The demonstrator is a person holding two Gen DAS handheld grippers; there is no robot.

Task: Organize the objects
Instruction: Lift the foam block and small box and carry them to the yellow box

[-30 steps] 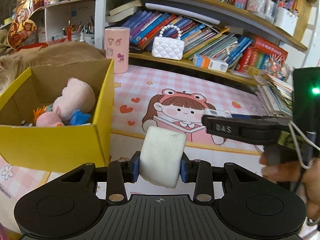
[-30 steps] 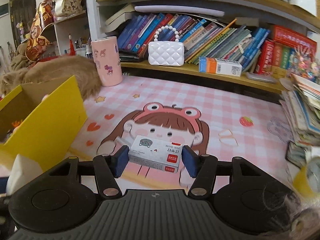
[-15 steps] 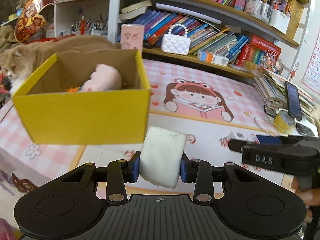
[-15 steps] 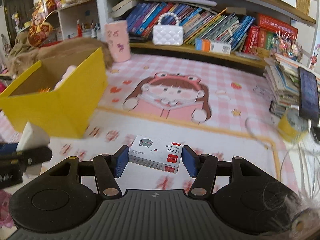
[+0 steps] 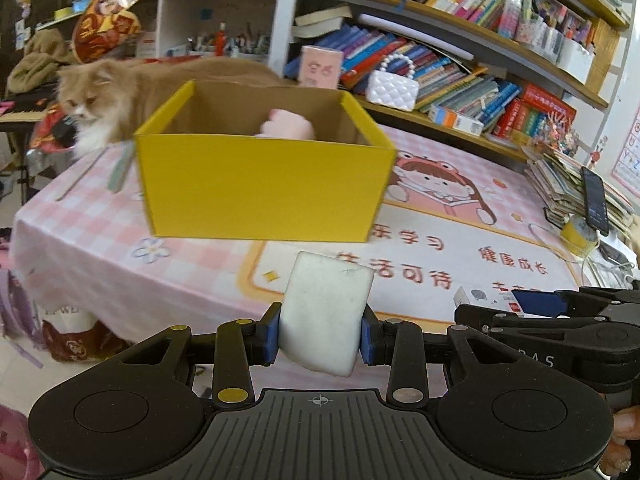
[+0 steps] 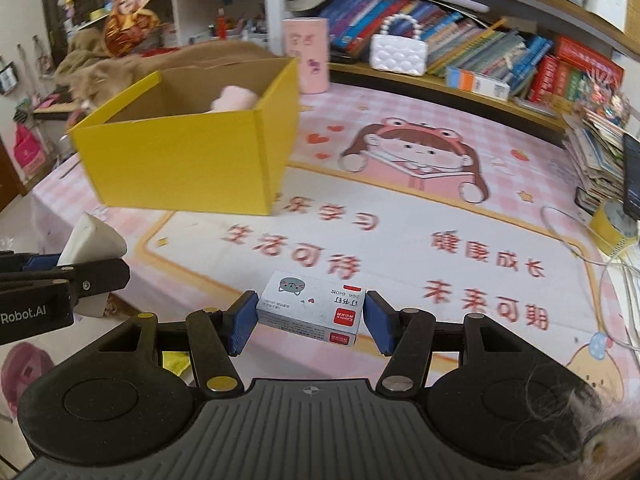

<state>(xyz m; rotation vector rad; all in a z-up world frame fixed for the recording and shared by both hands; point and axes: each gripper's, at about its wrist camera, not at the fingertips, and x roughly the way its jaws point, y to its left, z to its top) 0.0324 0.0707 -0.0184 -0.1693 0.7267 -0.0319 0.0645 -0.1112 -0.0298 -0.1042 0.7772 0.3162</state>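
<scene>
Both hands are loaded and hang off the near edge of the table: the left gripper [image 5: 320, 334] is clamped on a white block [image 5: 326, 312] that stands upright between its blue pads, and the right gripper [image 6: 310, 320] squeezes a small staple box [image 6: 312, 307] by its two short ends, label up. The likely step is to carry both into the yellow box [image 5: 260, 188], which sits on the far left part of the pink tablecloth [image 6: 400, 216] with its open top facing up and a pink plush toy [image 5: 288, 126] already inside. To do it well, each load should be lifted clear above the near wall before going forward, since from here the block sits lower than the rim and would knock the cardboard; one hand should go in at a time, because the two grippers are just beside each other and the box mouth looks tight for both. Release should come low over a bare part of the floor rather than on the plush. A cat [image 5: 96, 100] lies right behind the box on the left and could reach in or shift, so slow entry is wise. Further right stand a pink cup [image 6: 306, 54], a white handbag [image 6: 398, 54] on the shelf, a stack of books with a phone [image 5: 596, 200], a yellow tape roll [image 6: 614, 224] and loose cable, all well apart from the path.
</scene>
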